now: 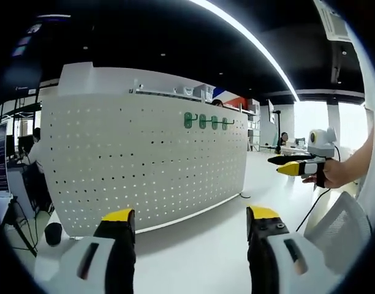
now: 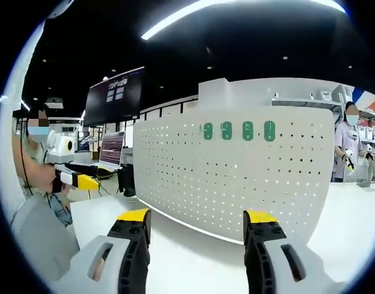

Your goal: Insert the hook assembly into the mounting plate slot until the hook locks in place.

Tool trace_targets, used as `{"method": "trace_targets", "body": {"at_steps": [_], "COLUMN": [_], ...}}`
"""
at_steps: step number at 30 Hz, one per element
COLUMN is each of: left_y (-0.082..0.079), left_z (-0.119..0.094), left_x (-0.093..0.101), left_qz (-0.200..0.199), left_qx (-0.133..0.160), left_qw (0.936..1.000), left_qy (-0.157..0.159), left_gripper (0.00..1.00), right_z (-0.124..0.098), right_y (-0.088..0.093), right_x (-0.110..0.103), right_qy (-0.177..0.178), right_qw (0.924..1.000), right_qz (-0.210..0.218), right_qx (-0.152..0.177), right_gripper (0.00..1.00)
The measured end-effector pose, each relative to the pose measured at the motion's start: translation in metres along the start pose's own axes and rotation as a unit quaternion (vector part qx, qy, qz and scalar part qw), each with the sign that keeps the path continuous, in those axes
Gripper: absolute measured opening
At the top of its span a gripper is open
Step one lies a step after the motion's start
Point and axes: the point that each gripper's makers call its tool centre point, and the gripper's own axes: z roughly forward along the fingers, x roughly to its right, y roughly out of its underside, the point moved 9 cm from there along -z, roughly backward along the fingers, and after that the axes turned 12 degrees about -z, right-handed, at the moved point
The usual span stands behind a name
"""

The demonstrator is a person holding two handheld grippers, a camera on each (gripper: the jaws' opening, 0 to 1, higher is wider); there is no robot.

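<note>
A white perforated mounting plate [image 1: 144, 165] stands upright on the white table [image 1: 200, 251]. Several green hooks [image 1: 206, 120] hang in a row near its top right. My left gripper [image 1: 190, 214] is open and empty, a short way in front of the plate's lower edge. In the right gripper view the same plate [image 2: 249, 177] carries the green hooks [image 2: 236, 130] along its top. My right gripper [image 2: 196, 216] is open with nothing between its jaws. Each gripper appears in the other's view: the right one [image 1: 298, 165] held by a hand, the left one [image 2: 77, 179] at the far left.
A mesh chair back [image 1: 340, 220] rises at the lower right, and a dark round object [image 1: 53, 233] sits by the table's left corner. A large screen [image 2: 117, 95] and a laptop [image 2: 111, 150] stand behind the plate. Another person [image 2: 348, 150] stands at the far right.
</note>
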Motion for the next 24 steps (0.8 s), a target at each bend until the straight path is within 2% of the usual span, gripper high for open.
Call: {"method": "trace_targets", "body": {"at_steps": [14, 24], "left_y": [0.001, 0.006], "left_z": [-0.012, -0.017], "left_x": [-0.004, -0.005], "left_qz": [-0.011, -0.011], "left_qx": [0.009, 0.005], "left_qw": [0.9998, 0.9998], "left_qy": [-0.01, -0.013], "left_gripper": [0.8, 0.8], "right_z": [-0.024, -0.037], "right_y": [0.011, 0.013], "right_x": [-0.001, -0.003], "right_qy": [0.012, 0.024], "right_qw": [0.9998, 0.9995], "right_qz": [0.007, 0.01], "right_qx": [-0.013, -0.019], "right_gripper": [0.61, 0.6]}}
